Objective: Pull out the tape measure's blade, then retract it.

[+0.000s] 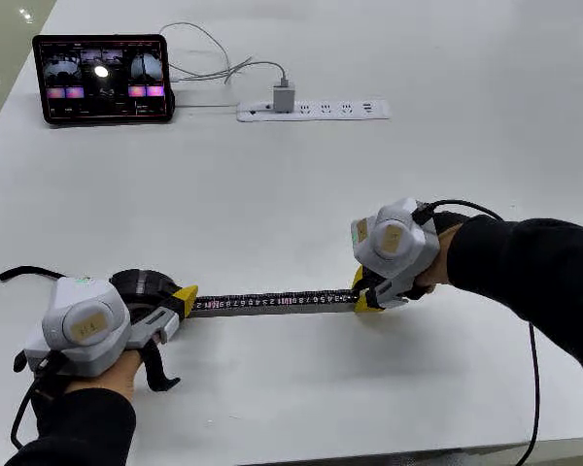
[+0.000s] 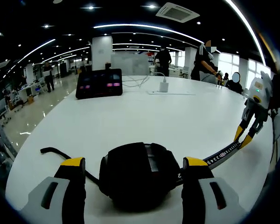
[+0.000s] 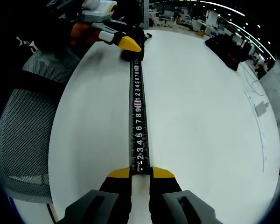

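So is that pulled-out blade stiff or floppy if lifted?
Probably fairly stiff: the blade runs dead straight from the case to the right gripper. It looks thin, so likely light, and might buckle if pushed endways.

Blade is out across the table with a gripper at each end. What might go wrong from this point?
1. The right gripper pinches the blade only at its tip. If it slips, the blade could whip back into the case.
2. On the left gripper, the jaws flank the case, but a gap seems to show at one jaw, so the case may slide along the table under pull.
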{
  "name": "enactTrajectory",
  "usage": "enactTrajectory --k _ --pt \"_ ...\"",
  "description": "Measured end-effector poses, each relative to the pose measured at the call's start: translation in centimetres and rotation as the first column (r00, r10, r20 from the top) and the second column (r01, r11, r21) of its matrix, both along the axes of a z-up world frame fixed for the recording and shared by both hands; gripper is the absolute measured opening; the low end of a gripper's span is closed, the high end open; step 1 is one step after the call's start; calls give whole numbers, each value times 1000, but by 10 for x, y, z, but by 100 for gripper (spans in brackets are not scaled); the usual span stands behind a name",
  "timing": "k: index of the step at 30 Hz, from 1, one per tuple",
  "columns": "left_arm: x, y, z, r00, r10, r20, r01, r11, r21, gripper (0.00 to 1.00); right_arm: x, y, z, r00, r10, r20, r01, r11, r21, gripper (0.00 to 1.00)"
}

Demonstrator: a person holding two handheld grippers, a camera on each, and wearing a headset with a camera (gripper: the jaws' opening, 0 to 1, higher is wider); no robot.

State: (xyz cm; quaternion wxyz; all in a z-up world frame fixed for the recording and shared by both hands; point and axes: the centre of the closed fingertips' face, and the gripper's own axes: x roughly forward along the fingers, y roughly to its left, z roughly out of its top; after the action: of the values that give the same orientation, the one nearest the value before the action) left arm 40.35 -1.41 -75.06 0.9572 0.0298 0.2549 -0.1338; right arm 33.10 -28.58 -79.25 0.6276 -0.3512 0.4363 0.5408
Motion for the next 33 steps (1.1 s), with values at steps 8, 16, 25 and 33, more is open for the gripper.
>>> enactTrajectory --k 8,16,25,33 --pt "-1 -2 -1 1000 12 -21 -13 1000 -19 74 2 1 -1 999 -23 -23 22 999 -44 10" --pt "-1 -6 -3 1000 1 -15 -1 1000 -19 66 3 0 -2 999 -34 -26 31 996 -86 10" --pt "-5 -5 -5 999 15 -36 -16 999 -30 66 2 0 -2 997 -78 -23 76 995 -61 9" --pt "-6 -5 -5 999 -5 -54 4 1000 -17 64 2 1 -2 996 -85 -21 84 994 -67 9"
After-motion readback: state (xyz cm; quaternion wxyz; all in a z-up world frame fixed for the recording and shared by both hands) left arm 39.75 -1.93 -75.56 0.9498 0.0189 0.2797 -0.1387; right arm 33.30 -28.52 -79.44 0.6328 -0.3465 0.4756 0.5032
